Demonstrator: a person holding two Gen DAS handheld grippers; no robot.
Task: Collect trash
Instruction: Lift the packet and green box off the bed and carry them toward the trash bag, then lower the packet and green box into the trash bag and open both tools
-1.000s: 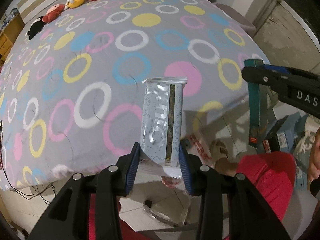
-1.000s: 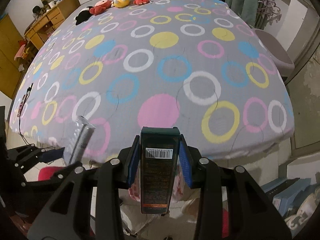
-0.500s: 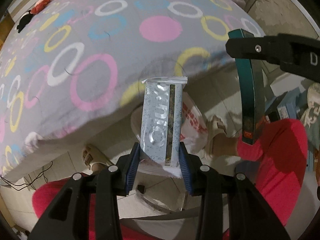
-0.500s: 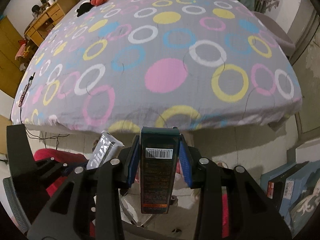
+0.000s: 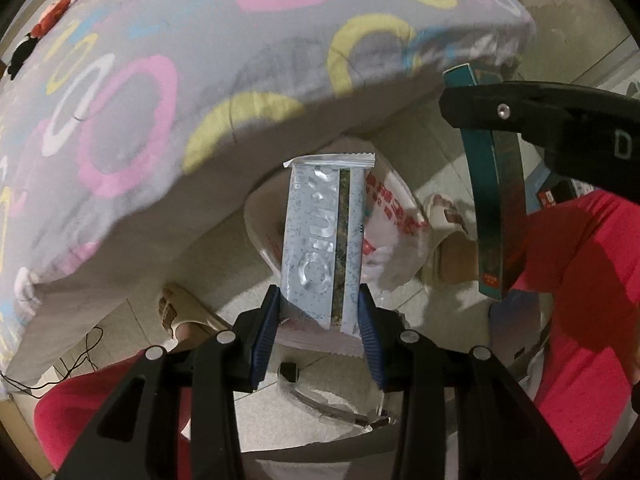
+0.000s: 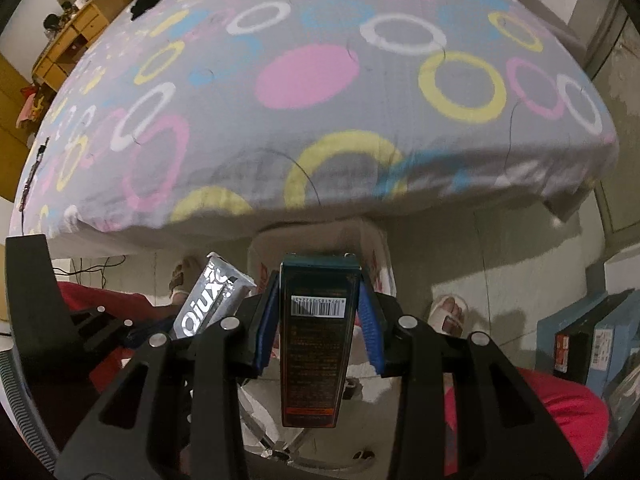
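My left gripper (image 5: 318,316) is shut on a silver-blue snack wrapper (image 5: 322,240), held upright over the floor by the bed's foot. My right gripper (image 6: 318,312) is shut on a dark teal carton with a barcode (image 6: 316,340). The carton (image 5: 490,208) and right gripper also show at the right of the left wrist view. The wrapper (image 6: 212,300) shows at lower left of the right wrist view. A white plastic bag with red print (image 5: 384,220) sits open on the floor below both grippers, also seen in the right wrist view (image 6: 320,240).
The bed with a grey ringed sheet (image 6: 320,100) fills the upper views. The person's feet in beige slippers (image 5: 180,316) and red-clad legs (image 5: 580,300) flank the bag. Blue boxes (image 6: 588,340) stand on the floor at right. Cables (image 5: 76,360) lie at left.
Both grippers have moved down from over the bed to the floor at its foot, still holding the wrapper and carton. The white bag has come into view beneath them.
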